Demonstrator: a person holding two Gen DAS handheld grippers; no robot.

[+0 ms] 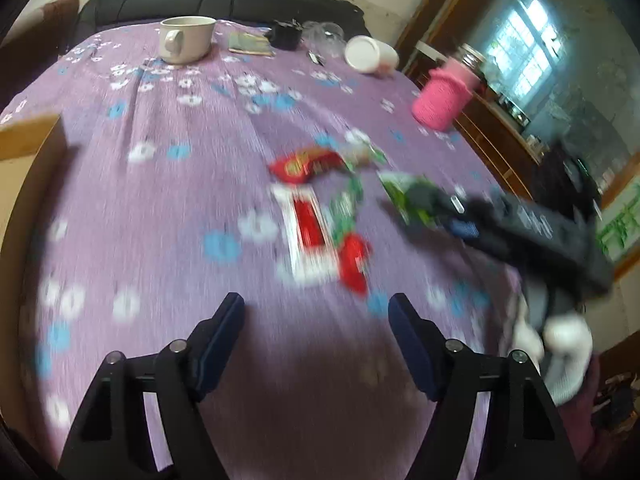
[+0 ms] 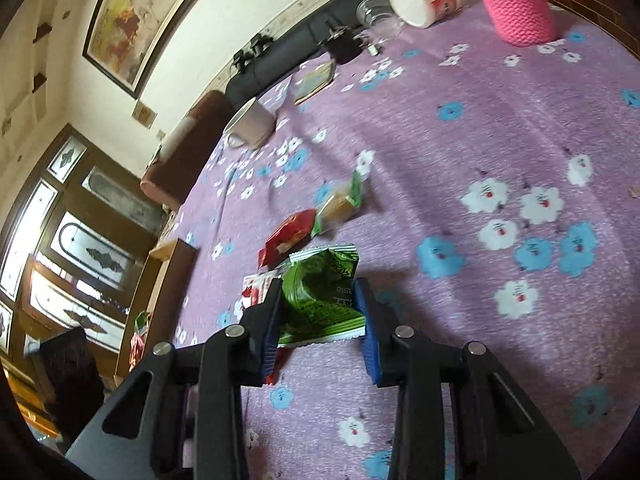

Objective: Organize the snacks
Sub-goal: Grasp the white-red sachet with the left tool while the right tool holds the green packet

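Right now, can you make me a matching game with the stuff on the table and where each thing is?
Things:
1. green packet
2. mug
3. pink bottle
4. white jar

States:
A. lying on its side
B. standing at the table's right edge
C. between the right fingers
D. standing upright at the far side, handle toward us

Pairs: 1-C, 2-D, 3-B, 4-A

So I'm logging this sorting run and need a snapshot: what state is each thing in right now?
Left gripper: open, empty, above the cloth.
Right gripper: shut on the green snack packet.
Red snack packet: lying flat on the cloth.
Red-and-white packet: lying flat.
White mug: upright.
White jar: tipped on its side.
Pink knitted bottle: upright.
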